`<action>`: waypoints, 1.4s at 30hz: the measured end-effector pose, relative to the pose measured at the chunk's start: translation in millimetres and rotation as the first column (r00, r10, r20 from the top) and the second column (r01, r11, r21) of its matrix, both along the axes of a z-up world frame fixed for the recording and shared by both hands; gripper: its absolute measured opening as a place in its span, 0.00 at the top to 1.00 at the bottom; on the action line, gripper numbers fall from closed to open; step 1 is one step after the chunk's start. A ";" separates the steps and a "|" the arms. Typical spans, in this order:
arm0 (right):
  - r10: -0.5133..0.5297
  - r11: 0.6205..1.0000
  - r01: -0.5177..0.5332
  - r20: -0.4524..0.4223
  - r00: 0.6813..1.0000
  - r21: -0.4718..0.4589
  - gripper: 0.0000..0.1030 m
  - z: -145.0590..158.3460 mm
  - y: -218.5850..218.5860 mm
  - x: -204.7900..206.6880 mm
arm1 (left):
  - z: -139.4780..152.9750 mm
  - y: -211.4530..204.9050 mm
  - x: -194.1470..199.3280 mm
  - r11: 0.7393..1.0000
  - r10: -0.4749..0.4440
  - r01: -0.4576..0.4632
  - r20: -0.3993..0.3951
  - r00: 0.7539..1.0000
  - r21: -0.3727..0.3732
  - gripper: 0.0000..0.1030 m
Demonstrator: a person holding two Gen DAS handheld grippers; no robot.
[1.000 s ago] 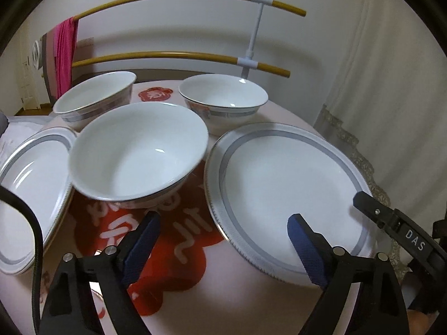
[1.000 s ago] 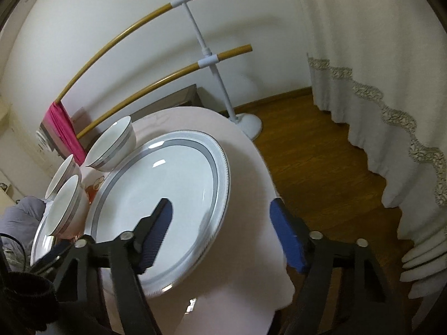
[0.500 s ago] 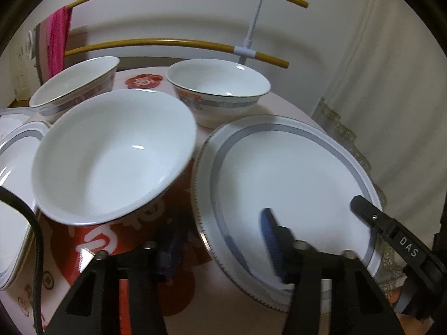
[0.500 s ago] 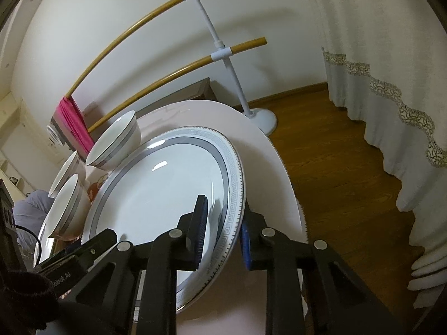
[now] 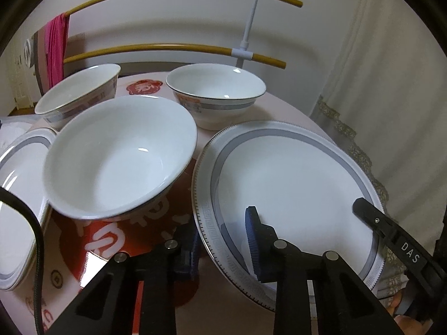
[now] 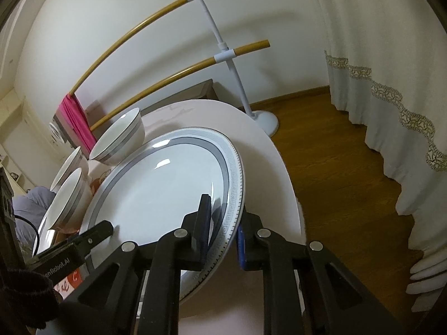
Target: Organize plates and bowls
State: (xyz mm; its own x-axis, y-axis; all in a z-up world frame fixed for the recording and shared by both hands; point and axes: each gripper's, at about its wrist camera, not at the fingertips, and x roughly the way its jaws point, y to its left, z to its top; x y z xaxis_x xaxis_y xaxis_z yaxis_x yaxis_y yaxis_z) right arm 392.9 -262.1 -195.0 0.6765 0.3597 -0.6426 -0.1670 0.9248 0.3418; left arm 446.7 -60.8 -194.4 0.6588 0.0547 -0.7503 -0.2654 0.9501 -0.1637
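Both claws are on the same big plate, one on each side. It is white with a grey ring and sits on a round table with a pale pink cloth.

On the plate's near right edge, the right claw pinches the rim. One blue pad lies on top of the plate and the other is under the edge. Its jaws have just been closing, and now they are tight on the rim.

On the plate's near left edge is the left claw. One pad is over the white part of the plate and the other is under the rim, by the red pattern on the cloth. Its jaws have just been closing too, with the rim between them. They seem to squeeze it, but the lower pad is blurry.

Next to the plate, on its left, is a big white bowl. Two more bowls stand behind. Another plate is at the far left. A lacy curtain hangs on the right.
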 end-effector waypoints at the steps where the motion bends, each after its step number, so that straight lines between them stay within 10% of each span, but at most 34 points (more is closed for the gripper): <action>1: -0.004 1.000 0.004 -0.002 1.000 0.004 0.85 0.2 -1.1 -4.0 | 1.5 -1.2 -4.3 1.000 -0.007 0.007 0.001 1.000 0.003 0.76; 28: -0.049 0.999 0.048 -0.037 0.998 -0.005 0.81 -0.1 44.9 -157.0 | 24.5 54.8 -188.1 0.990 -0.136 0.135 0.022 0.990 0.034 0.77; 42: -0.028 0.999 0.028 -0.013 1.000 -0.035 0.82 -6.5 74.4 -172.9 | 11.9 85.3 -192.4 0.985 -0.150 0.153 0.034 0.988 -0.074 0.78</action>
